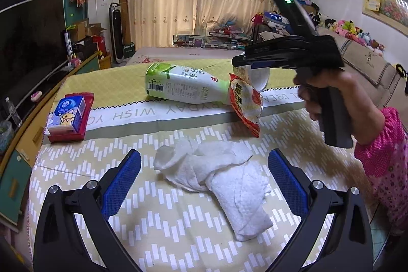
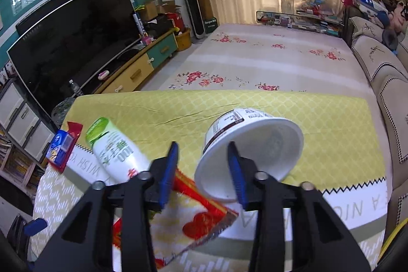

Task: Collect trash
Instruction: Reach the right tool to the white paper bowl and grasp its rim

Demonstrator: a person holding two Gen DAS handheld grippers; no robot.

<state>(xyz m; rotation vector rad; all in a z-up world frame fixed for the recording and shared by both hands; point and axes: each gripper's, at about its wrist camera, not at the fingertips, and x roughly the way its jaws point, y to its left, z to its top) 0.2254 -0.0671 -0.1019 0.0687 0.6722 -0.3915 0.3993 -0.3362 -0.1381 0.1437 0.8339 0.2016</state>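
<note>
A crumpled white paper towel (image 1: pixel 216 180) lies on the patterned tablecloth (image 1: pixel 127 228) between my left gripper's (image 1: pixel 204 170) wide-open blue pads (image 1: pixel 122 180). Beyond it a white and green plastic bottle (image 1: pixel 178 87) lies on its side. A red snack wrapper (image 1: pixel 246 103) leans by the bottle's neck, with a white paper cup (image 1: pixel 260 77) tipped over behind it. My right gripper (image 2: pixel 204 170) is open above the cup's (image 2: pixel 255 144) rim and the wrapper (image 2: pixel 196 221); it touches neither clearly. The bottle (image 2: pixel 114 149) lies to its left.
A blue tissue pack on a red packet (image 1: pixel 68 116) sits at the table's left edge. A TV (image 2: pixel 76 42) and cabinet stand left. A flowered bed (image 2: pixel 267 55) lies beyond the table, a sofa (image 2: pixel 382 73) at right.
</note>
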